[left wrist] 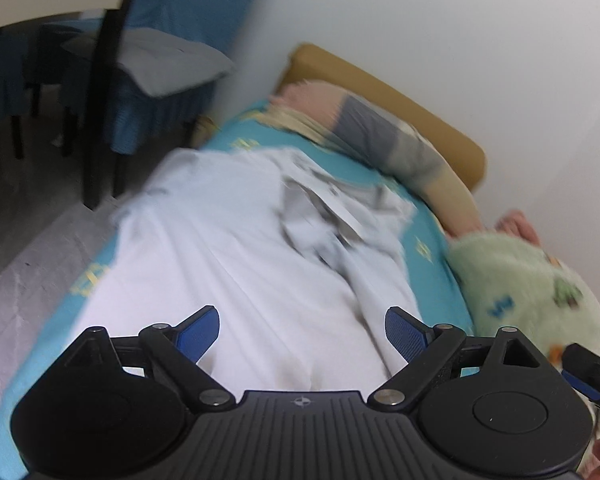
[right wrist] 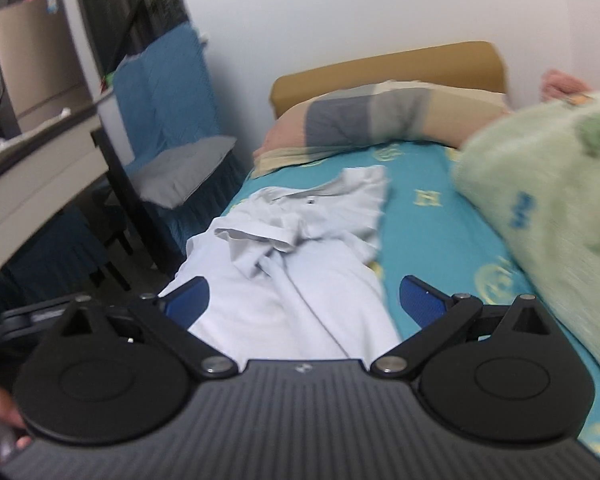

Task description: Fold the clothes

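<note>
Pale blue polo shirt (right wrist: 300, 240) lies rumpled on the teal bedsheet (right wrist: 432, 232), collar end toward the striped pillow (right wrist: 380, 120). Left claw (left wrist: 302, 330) gapes wide above its lower part, gripping nothing; right claw (right wrist: 304, 300) likewise spread, empty, over the hem end. Left view is motion-blurred (collar area hard to read). Green fleece blanket (right wrist: 548, 200) is cut off at frame edge; shirt's near hem is hidden behind claw bodies.
</note>
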A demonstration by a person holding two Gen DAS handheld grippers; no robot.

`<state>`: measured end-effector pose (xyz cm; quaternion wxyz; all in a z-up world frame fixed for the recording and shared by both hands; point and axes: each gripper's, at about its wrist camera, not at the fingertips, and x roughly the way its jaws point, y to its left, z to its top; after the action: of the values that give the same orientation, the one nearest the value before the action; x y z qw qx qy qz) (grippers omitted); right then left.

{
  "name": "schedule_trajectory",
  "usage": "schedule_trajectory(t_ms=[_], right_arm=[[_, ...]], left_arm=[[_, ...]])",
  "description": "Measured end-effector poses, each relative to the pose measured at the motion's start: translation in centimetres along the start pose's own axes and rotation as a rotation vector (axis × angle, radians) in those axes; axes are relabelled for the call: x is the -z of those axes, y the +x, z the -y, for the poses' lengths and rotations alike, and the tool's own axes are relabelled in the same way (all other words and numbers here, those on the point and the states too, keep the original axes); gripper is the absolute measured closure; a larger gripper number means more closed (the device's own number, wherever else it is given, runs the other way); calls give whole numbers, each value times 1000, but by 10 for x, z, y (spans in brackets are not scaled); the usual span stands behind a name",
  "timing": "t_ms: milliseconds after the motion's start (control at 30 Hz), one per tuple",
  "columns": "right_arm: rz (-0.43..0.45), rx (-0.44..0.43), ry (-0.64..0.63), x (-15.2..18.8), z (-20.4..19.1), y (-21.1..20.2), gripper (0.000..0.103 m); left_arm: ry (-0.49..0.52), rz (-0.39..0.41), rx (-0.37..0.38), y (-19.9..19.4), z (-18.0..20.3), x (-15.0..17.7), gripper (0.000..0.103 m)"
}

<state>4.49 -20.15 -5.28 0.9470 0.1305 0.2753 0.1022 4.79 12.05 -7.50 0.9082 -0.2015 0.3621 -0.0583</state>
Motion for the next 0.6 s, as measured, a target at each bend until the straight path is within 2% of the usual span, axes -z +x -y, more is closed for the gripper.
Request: schedule_trajectory(t_ms=[133, 233, 400, 500, 567, 600], right_arm=[[35, 25, 97, 18, 33, -41, 0], [59, 46, 177, 31, 58, -64, 0], [80, 55, 234, 32, 87, -74, 0], [82, 73, 244, 32, 102, -73, 0], [77, 71, 271, 33, 113, -71, 0], [74, 68, 287, 34, 119, -70, 0]], left_arm=[[22, -111, 77, -2, 27, 27, 16], [-1, -193, 136, 0, 47, 51, 27], [-13, -325, 291, 11, 91, 93, 42], [35, -353, 314, 21, 119, 114, 52], [52, -375, 320, 31, 133, 128, 66], [60, -385, 322, 36, 140, 135, 69]])
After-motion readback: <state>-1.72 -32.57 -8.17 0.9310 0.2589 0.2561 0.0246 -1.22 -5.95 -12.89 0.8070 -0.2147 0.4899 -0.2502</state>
